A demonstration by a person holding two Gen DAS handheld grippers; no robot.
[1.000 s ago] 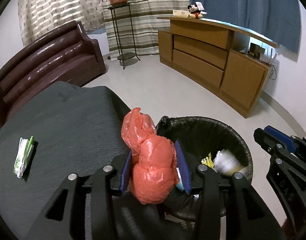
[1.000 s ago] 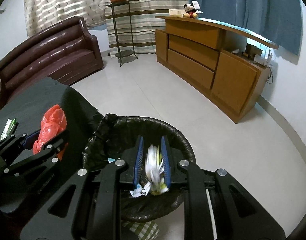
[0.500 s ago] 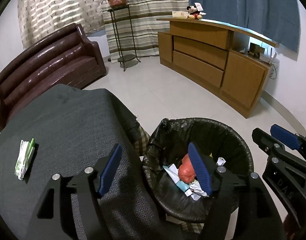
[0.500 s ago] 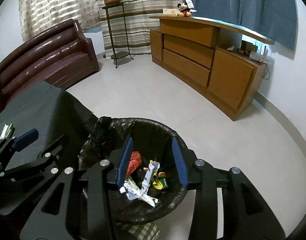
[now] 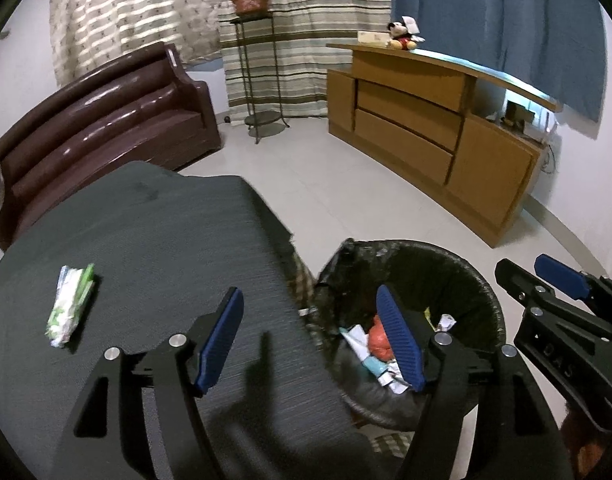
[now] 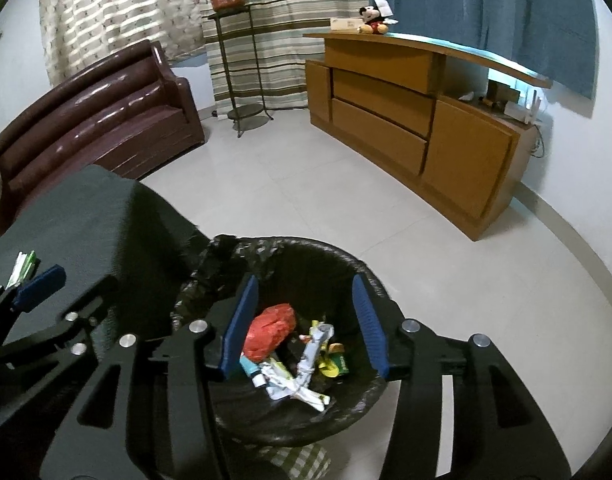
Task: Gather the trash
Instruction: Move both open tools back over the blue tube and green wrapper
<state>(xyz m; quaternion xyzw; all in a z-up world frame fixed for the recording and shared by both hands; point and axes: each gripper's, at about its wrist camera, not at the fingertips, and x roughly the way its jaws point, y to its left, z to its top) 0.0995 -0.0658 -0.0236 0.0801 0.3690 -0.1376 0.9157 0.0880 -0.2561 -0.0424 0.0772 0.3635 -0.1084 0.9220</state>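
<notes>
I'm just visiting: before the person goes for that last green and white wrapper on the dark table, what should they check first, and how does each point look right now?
1. Left gripper empty: ok, nothing between its blue pads.
2. Right gripper empty: ok, jaws opening, nothing held.
3. Crumpled red plastic bag inside the black-lined round bin: ok.
4. Green and white wrapper reachable: ok, lying alone on the dark cloth-covered table.
5. Room left in the bin: ok, trash only covers the bottom.
6. Other trash on the floor: cannot tell beyond what shows.
</notes>
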